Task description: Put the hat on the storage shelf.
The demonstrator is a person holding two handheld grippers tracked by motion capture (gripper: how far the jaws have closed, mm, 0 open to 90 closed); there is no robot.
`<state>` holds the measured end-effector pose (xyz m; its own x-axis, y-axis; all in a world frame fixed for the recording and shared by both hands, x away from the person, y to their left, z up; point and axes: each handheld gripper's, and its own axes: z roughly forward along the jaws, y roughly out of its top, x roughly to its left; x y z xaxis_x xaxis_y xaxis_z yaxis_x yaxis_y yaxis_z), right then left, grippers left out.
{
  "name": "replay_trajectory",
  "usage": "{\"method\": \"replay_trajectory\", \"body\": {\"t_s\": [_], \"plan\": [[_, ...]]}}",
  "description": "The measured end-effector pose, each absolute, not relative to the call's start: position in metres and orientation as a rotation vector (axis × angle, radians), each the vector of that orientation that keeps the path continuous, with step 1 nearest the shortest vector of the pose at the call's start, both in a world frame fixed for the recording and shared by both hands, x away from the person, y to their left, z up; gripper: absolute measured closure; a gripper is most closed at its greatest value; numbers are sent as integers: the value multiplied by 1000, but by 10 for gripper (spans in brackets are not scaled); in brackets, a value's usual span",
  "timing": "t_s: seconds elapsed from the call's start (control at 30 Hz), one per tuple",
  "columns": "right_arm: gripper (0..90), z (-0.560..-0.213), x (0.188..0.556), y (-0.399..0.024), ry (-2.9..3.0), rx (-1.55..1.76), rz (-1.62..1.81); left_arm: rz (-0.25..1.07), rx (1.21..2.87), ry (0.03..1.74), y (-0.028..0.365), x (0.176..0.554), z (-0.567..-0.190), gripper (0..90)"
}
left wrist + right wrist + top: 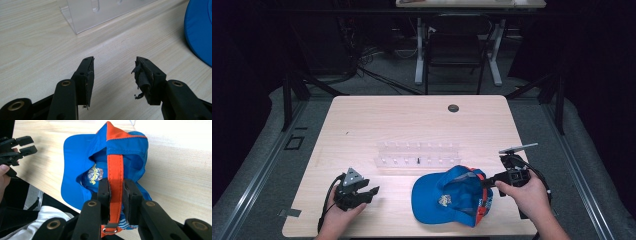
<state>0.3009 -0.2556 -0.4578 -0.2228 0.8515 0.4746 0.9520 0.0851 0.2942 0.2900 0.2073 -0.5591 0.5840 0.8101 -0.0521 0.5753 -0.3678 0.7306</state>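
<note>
Right gripper [116, 192]: jaws pinch the orange strap [115, 172] at the back of the blue cap [452, 196], which lies at the surface's [412, 120] near right edge. Left gripper [113, 72]: jaws spread, nothing between them, left of cap.

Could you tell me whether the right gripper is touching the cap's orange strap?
Touching: the right gripper view shows the right gripper with both jaws pressed against the orange strap of the blue cap.
</note>
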Motion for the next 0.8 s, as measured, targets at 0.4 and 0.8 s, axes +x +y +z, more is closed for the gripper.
{"method": "replay_trajectory", "body": {"t_s": [0.4,0.8], "plan": [[775,-447,304,-253,-2180,-1832,-778,409,2090,1095,206,290,-559,503],[775,-430,306,-250,-2161,-1793,-794,405,2102,1079,201,288,-559,503]]}}
